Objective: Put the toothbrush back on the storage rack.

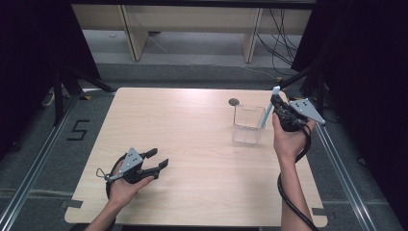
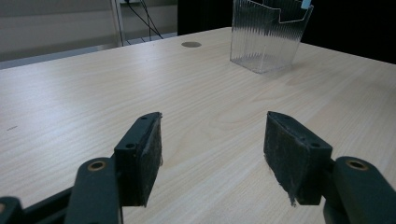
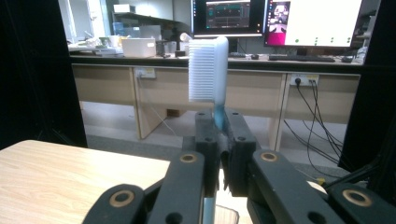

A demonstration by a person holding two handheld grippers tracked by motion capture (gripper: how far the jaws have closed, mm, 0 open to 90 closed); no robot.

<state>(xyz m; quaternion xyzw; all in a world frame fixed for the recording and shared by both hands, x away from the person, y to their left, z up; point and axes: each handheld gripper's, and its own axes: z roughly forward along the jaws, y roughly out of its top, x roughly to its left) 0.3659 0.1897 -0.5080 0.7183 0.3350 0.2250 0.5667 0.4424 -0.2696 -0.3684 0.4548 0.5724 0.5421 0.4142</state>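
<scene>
Wooden tabletop [image 1: 192, 144] carries a clear box [image 1: 248, 124]; right hand-held gripper [image 1: 278, 102] beside it clamps a toothbrush [image 3: 208, 70] (bristles up), left hand-held gripper [image 1: 160, 159] jaws apart.

A clear container [image 1: 248, 124] stands on the table [image 1: 192, 144] toward its far right, with a small round disc [image 1: 234, 101] just behind it. The right gripper [image 1: 278, 105], just right of the container, holds a toothbrush [image 3: 209, 77]. The left gripper [image 1: 158, 159] sits near the front left, well apart.

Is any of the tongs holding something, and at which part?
The right tongs grip a toothbrush by its neck, below the bristles. The left tongs are open, holding nothing.
</scene>
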